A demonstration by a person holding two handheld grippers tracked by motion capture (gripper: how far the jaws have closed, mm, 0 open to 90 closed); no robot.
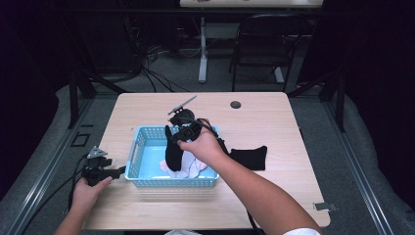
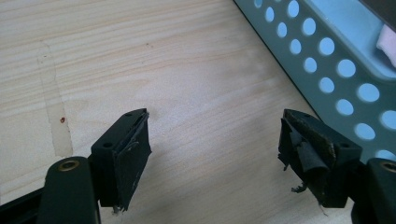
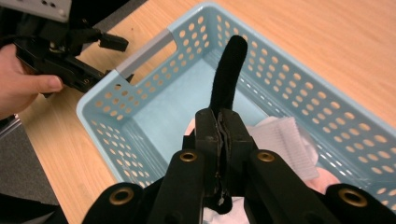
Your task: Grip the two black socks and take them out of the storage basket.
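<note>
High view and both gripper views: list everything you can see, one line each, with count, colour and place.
basket: one, light blue, perforated, on the table's near half.
held sock: one, black, hanging from the right gripper over the basket.
second sock: one, black, flat on the table right of the basket.
white cloth: one, white, inside the basket.
pink item: one, pink, in the basket, partly hidden.
table: one, light wood.
chair: one, black, beyond the table.
left gripper: one, black, fingers apart, beside the basket's left wall.
right gripper: one, black, fingers shut on the held sock.
</note>
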